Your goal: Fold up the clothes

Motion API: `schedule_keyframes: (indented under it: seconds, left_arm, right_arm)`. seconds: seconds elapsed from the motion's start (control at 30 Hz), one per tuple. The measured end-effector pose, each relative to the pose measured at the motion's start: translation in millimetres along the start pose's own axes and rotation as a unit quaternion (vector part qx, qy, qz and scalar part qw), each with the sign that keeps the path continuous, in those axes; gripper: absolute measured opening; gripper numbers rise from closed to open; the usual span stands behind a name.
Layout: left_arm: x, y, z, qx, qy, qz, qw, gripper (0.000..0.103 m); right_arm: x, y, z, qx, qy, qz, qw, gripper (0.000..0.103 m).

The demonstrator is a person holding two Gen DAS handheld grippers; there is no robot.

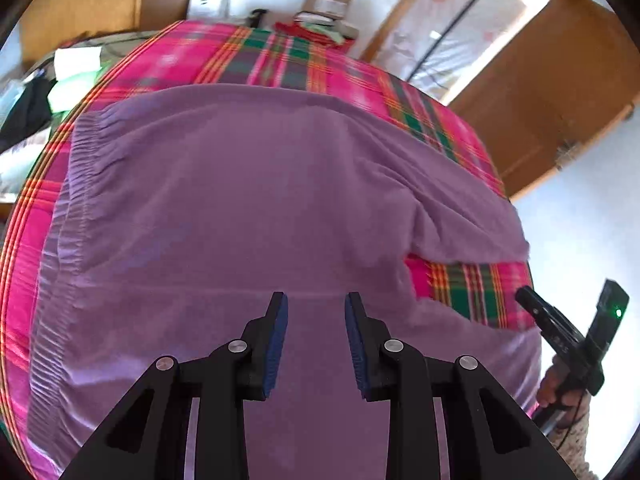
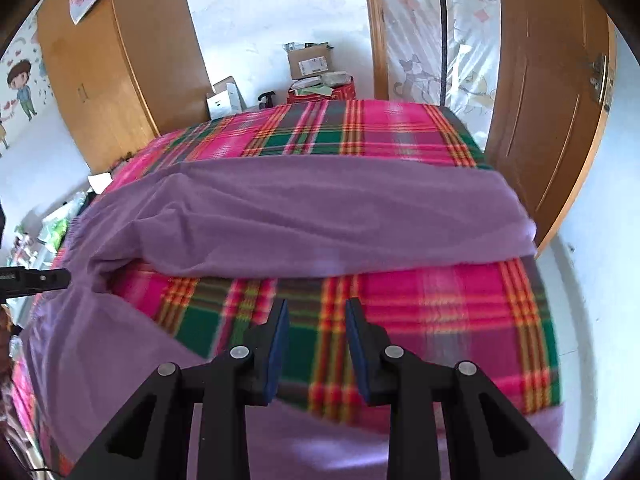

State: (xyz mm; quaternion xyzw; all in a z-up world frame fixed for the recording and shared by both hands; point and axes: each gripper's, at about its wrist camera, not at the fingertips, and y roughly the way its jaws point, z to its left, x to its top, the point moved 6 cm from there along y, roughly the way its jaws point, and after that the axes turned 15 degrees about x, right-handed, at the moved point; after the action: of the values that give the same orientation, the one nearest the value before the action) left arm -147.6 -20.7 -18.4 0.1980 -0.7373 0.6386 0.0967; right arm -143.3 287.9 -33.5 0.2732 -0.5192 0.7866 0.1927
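A pair of purple trousers (image 1: 240,200) lies spread on a pink, green and red plaid cloth (image 1: 280,52). Its gathered waistband (image 1: 76,184) is at the left and two legs run to the right. My left gripper (image 1: 316,300) is open and empty above the seat of the trousers. In the right wrist view the far leg (image 2: 320,216) lies across the plaid cloth (image 2: 420,312) and the near leg (image 2: 104,360) runs under my right gripper (image 2: 316,306), which is open and empty over the gap between the legs. The right gripper also shows in the left wrist view (image 1: 524,294).
Cardboard boxes (image 2: 310,62) and a red bag (image 2: 320,94) stand beyond the far edge of the bed. A wooden door (image 2: 548,92) is at the right and a wooden wardrobe (image 2: 120,60) at the left. Clutter (image 1: 28,100) lies off the bed's left side.
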Motion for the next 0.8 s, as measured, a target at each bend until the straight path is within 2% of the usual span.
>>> schedule_keyframes:
  seconds: [0.07,0.27,0.4,0.47,0.6,0.8]
  left_arm:
    - [1.8,2.5,-1.9,-0.002,-0.009,0.001,1.0000,0.032]
    - [1.3,14.6,-26.1,0.001,0.024,0.009,0.9997,0.032]
    - [2.1,13.4,-39.8,0.013,0.048,-0.010,0.9987,0.032]
    - [3.7,14.3,-44.9,0.025,0.059,-0.017,0.9978,0.032]
    - [6.6,20.6,-47.0,0.020,0.052,-0.005,0.9984,0.032]
    - [8.3,24.8,-50.6,0.020,0.046,-0.002,0.9987,0.032]
  right_arm:
    - [3.3,2.6,-10.4,-0.005,0.008,0.003,1.000,0.029]
    - [8.2,11.1,-30.9,-0.011,0.026,0.007,1.000,0.035]
    - [9.6,20.9,-29.1,0.001,0.015,0.012,1.000,0.038]
    - [10.8,25.6,-26.6,-0.005,-0.001,0.013,1.000,0.039]
    - [11.9,34.0,-20.8,-0.024,-0.040,0.017,0.999,0.041]
    - [8.9,44.6,2.3,-0.009,-0.113,0.032,0.993,0.043]
